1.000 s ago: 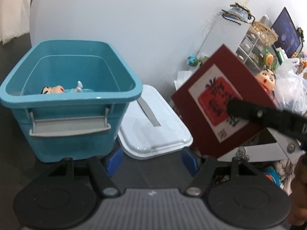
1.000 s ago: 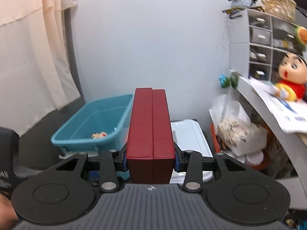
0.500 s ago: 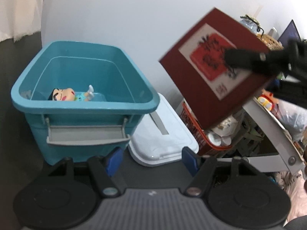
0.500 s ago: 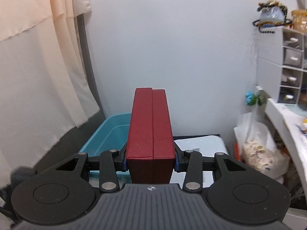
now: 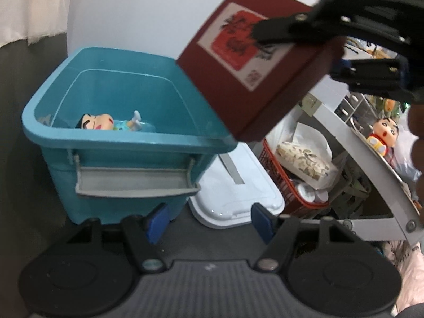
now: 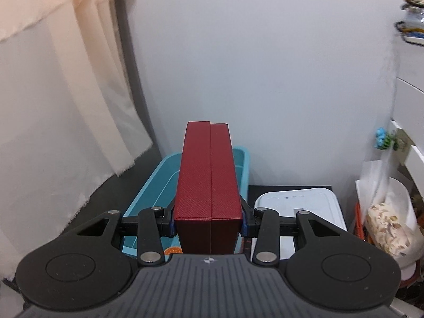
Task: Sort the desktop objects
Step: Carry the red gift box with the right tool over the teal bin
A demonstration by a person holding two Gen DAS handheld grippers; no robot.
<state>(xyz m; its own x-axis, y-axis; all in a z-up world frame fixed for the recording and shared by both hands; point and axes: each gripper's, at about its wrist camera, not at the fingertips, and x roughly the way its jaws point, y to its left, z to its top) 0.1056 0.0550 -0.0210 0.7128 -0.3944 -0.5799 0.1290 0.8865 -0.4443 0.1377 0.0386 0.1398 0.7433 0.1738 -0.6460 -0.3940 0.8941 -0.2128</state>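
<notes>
Right gripper (image 6: 208, 224) clamps a dark red box (image 6: 208, 190) by its two broad faces, its blue-tipped pads pressed flat against either side, and holds it in the air above the near right corner of the teal bin (image 5: 127, 159). Seen from the left wrist view, the dark red box (image 5: 254, 61) is tilted, its white label with a red square printed on it turned toward the camera, one black finger (image 5: 286, 29) of the right gripper lying across that label. Left gripper (image 5: 209, 220) stands with its jaws apart and nothing between them, low in front of the teal bin. Inside the teal bin lies a cartoon figurine (image 5: 106, 123) on its back. Just right of the teal bin rests a white lid (image 5: 238, 185) with a grey strip, and beyond that a red wire basket (image 5: 288, 190) holding bagged snacks. Farther right of the bin, a second figurine in red (image 5: 384, 135) sits on a white shelf (image 5: 371, 169).
</notes>
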